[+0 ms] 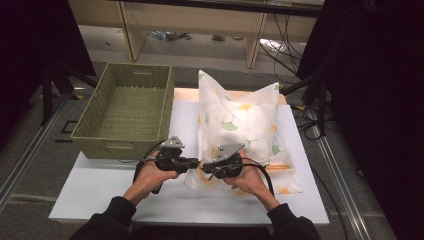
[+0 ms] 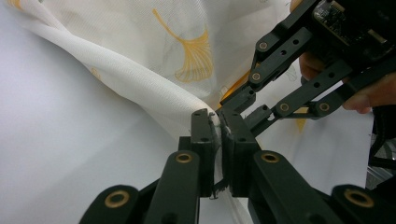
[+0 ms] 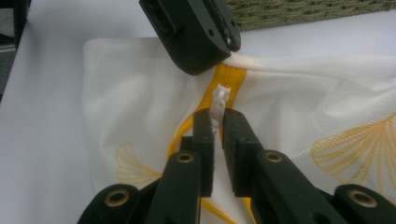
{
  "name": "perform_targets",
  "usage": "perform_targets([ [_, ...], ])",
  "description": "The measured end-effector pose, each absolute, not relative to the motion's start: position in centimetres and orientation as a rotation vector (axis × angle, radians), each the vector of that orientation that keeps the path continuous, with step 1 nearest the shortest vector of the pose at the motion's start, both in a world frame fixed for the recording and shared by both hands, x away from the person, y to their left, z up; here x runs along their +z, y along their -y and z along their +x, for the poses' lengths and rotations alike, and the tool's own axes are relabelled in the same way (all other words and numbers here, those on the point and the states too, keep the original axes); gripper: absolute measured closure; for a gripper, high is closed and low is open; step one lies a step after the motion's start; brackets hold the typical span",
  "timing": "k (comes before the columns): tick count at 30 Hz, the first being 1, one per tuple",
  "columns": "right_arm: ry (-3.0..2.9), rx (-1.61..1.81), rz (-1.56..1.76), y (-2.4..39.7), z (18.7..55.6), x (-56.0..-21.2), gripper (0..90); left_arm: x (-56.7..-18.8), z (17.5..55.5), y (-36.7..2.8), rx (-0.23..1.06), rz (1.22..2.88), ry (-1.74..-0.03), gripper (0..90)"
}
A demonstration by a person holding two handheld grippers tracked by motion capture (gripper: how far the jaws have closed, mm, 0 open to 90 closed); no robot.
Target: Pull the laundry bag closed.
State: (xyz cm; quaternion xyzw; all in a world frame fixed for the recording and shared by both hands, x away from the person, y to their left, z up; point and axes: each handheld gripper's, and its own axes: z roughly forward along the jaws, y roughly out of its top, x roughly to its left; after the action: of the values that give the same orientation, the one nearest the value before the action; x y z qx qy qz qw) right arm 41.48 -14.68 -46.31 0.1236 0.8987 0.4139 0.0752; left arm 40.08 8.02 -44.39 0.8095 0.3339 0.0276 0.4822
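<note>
- Gripping the near-left corner of the pillow, low and centre in the high view, both grippers meet at its zipper end.
- The left gripper has its fingers nearly closed on a fold of the white cover fabric, apparently to anchor the cover so it cannot slide.
- The right gripper has its fingers pinched almost shut on the small white zipper pull, which sits on the yellow zipper band in the middle of the right gripper view.
- Holding fabric with 1 gripper and the pull with the other likely gives the tension a zipper needs to run.
- The pillow lies flat on the white bench, filling the centre right of the high view.
- The woven basket sits upper left, beside the pillow, open and within reach, perhaps waiting for the cover or the insert.
</note>
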Motion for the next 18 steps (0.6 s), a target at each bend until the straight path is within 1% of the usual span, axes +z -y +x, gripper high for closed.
perform_targets([
  [3, -2.68, 1.249, 0.34, 14.7, 41.5, -46.2, 89.4, -44.5, 40.2, -8.1, 0.042, 1.974, -0.815, 81.8],
  [4, -2.682, 1.243, 0.334, 14.7, 41.4, -46.1, 89.5, -44.6, 40.2, -8.0, 0.038, 1.961, -0.838, 79.7],
  [7, -2.677, 1.228, 0.322, 14.7, 41.4, -46.1, 89.6, -44.8, 40.2, -8.1, 0.003, 1.955, -0.856, 80.7],
  [9, -2.679, 1.226, 0.323, 14.7, 41.4, -46.2, 89.7, -44.9, 40.3, -8.1, 0.01, 1.956, -0.864, 80.2],
  [11, -2.68, 1.216, 0.312, 14.6, 41.3, -46.1, 90.0, -45.0, 40.3, -8.1, -0.013, 1.964, -0.881, 75.1],
  [12, -2.683, 1.215, 0.318, 14.6, 41.3, -46.1, 90.0, -45.1, 40.4, -8.2, -0.017, 1.97, -0.889, 74.3],
  [14, -2.68, 1.214, 0.311, 14.7, 41.3, -46.0, 90.0, -45.3, 40.4, -8.3, -0.03, 1.985, -0.889, 76.8],
  [15, -2.682, 1.214, 0.312, 14.7, 41.3, -46.0, 90.0, -45.4, 40.4, -8.3, -0.028, 1.982, -0.89, 80.4],
  [18, -2.683, 1.22, 0.318, 14.7, 41.3, -46.1, 90.0, -45.3, 40.4, -8.3, -0.019, 1.974, -0.885, 83.6],
])
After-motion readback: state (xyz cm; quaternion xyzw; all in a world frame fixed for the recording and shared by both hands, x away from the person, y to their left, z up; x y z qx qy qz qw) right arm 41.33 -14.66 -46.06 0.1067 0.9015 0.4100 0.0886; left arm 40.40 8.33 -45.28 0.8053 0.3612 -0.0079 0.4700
